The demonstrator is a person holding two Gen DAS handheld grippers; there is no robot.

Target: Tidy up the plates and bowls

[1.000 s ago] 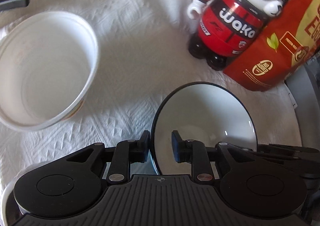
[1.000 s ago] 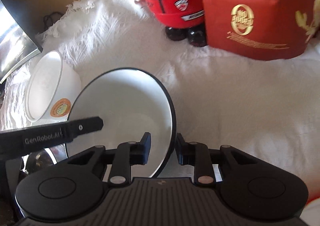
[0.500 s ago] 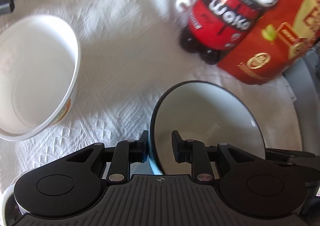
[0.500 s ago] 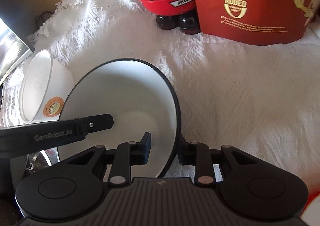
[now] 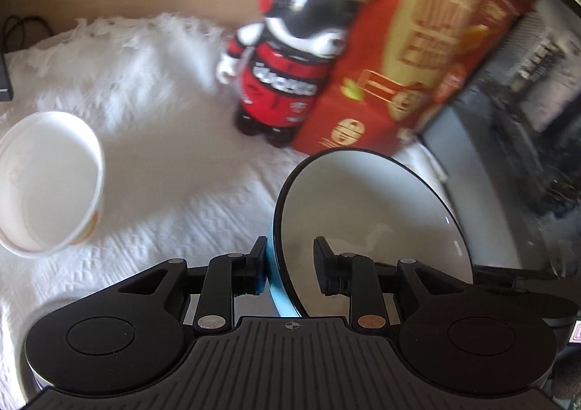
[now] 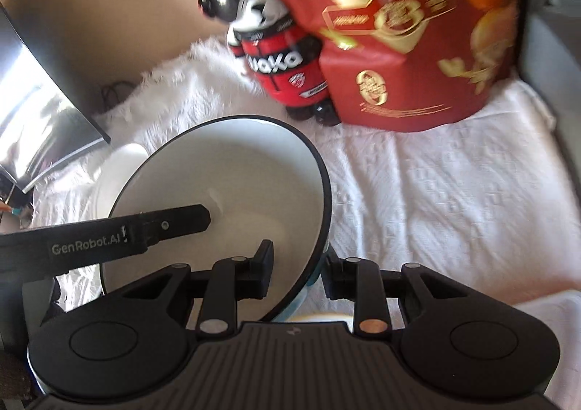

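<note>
Each hand-held gripper [image 5: 288,264] [image 6: 297,273] is matte black: a ribbed housing, two round discs, silver and copper screws. White "GenRobot.AI" lettering marks one finger [image 6: 120,239].

1. The left gripper [image 5: 289,264] straddles the near rim of a black-rimmed bowl [image 5: 366,214], white inside and light blue outside; its jaws are opening.
2. The outer finger lies against the blue wall, while the inner finger stands clear of the white inside, so no grip shows.
3. The bowl is tilted up on edge above a white textured cloth [image 5: 189,192] that covers the counter.
4. A white paper cup-bowl [image 5: 47,181] sits near the cloth's left edge, well apart from the bowl.
5. A panda figure [image 5: 290,57] in red and black stands at the cloth's far edge, touching a red and gold bag [image 5: 410,57].
</note>
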